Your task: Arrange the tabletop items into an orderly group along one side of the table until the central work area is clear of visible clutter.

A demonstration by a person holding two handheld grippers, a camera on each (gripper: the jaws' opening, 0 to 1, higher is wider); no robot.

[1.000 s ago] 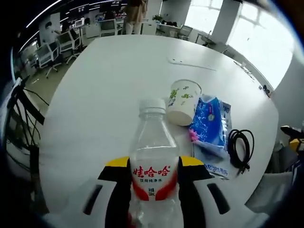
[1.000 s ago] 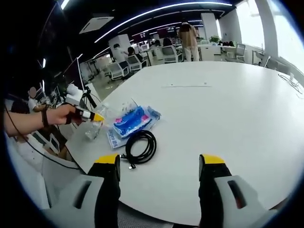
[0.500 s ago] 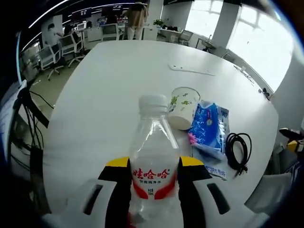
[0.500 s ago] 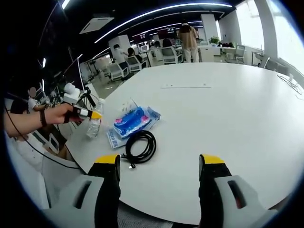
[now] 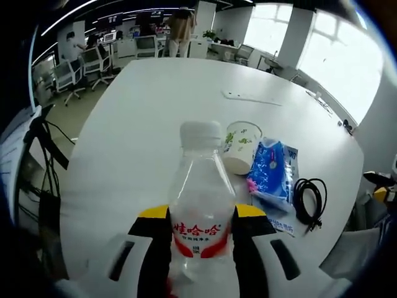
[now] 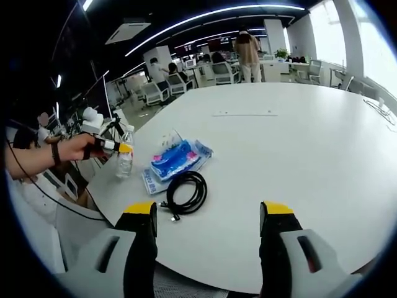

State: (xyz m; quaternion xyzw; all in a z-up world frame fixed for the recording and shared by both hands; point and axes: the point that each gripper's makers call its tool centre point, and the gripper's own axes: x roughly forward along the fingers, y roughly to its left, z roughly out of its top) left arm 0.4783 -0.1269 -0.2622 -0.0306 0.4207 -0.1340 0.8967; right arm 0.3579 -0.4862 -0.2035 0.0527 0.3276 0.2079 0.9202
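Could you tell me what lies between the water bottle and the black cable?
In the right gripper view, the blue tissue pack lies between the water bottle and the coiled black cable.

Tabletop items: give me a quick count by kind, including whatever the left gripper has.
Water bottle, in the left gripper: 1
Paper cup: 1
Blue tissue pack: 1
Coiled black cable: 1
Total: 4

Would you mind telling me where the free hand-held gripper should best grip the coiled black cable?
Probably across the bundled loop of the black cable, coming from above: it lies flat on the table beside the blue packet, and the strands bunch there, unlike the loose plug end.
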